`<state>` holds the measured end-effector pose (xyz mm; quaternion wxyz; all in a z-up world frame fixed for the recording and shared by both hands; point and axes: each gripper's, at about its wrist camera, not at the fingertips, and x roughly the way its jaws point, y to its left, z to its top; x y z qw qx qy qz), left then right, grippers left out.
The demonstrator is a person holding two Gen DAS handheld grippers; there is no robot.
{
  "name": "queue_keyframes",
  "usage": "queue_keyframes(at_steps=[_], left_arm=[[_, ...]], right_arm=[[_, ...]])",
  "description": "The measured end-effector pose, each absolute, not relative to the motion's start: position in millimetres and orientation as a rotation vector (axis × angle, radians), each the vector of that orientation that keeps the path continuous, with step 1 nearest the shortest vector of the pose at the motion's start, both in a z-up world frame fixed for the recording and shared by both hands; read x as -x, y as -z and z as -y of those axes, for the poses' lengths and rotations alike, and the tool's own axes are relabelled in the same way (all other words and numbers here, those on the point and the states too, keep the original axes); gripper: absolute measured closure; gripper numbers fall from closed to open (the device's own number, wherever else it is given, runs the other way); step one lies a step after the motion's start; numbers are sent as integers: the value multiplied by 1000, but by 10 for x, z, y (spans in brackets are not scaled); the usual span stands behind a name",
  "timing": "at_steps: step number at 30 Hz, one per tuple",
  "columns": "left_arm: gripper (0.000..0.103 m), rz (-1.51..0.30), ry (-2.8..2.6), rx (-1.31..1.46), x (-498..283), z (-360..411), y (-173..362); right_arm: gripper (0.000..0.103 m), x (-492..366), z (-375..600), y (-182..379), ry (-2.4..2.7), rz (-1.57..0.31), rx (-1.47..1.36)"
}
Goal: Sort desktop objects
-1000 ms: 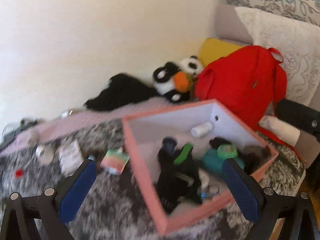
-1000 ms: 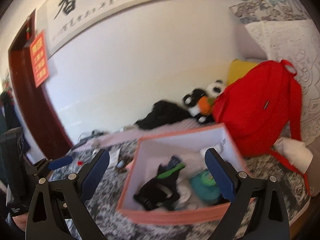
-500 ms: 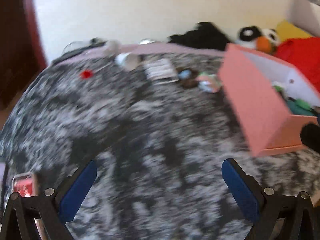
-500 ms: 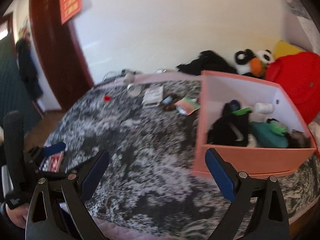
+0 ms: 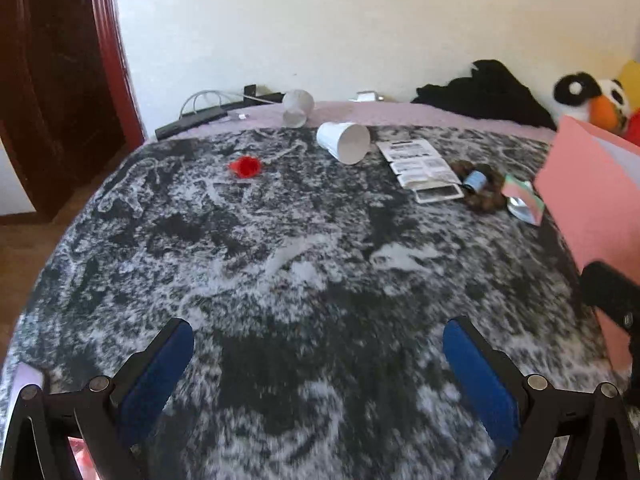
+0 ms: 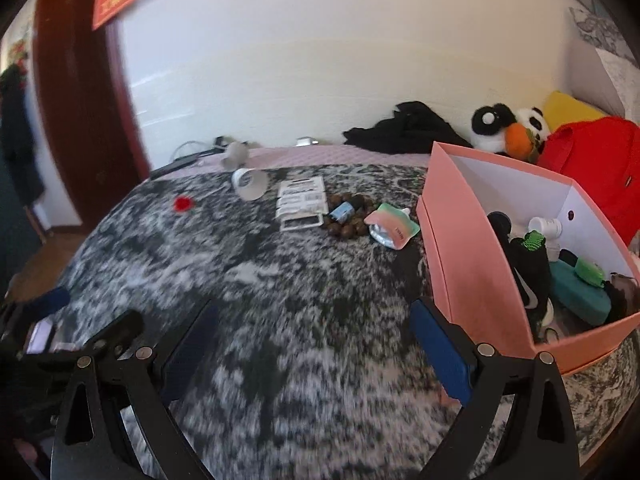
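Observation:
A pink box (image 6: 472, 264) stands at the right of the black-and-white blanket (image 5: 304, 264), with black socks, a teal item and a small white bottle inside. Loose on the blanket lie a white paper cup (image 5: 346, 142) on its side, a red small object (image 5: 245, 166), white sachet strips (image 5: 420, 164), a bead bracelet with a small blue bottle (image 6: 345, 211) and a pastel pouch (image 6: 394, 226). My left gripper (image 5: 318, 344) is open above bare blanket near the front edge. My right gripper (image 6: 314, 328) is open too, left of the box's front corner. Neither holds anything.
A second white cup (image 5: 297, 107) and cables (image 5: 200, 110) lie at the far edge by the wall. Black clothing (image 5: 484, 92), a panda plush (image 6: 506, 130) and a red backpack (image 6: 592, 164) sit behind the box. A dark red door (image 5: 52, 80) stands at the left.
Both grippers have swung left, away from over the pink box, and now face the open blanket and the loose objects. Both stay open and empty.

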<state>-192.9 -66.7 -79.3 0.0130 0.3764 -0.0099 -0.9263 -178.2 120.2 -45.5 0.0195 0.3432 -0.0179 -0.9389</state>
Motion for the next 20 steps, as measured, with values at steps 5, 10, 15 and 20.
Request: queue_keyframes(at_steps=[5, 10, 15, 20], left_arm=[[0, 15, 2845, -1229, 2203, 700, 975], [0, -41, 2872, -1241, 2349, 701, 1040], [0, -85, 2867, -1287, 2420, 688, 1140], [0, -49, 2853, -1192, 2387, 667, 1172]], right_arm=[[5, 2214, -1185, 601, 2967, 83, -1082], [5, 2460, -1231, 775, 2976, 67, -1111], [5, 2522, -1379, 866, 2973, 82, -1157], [5, 2521, -1476, 884, 2977, 95, -1173]])
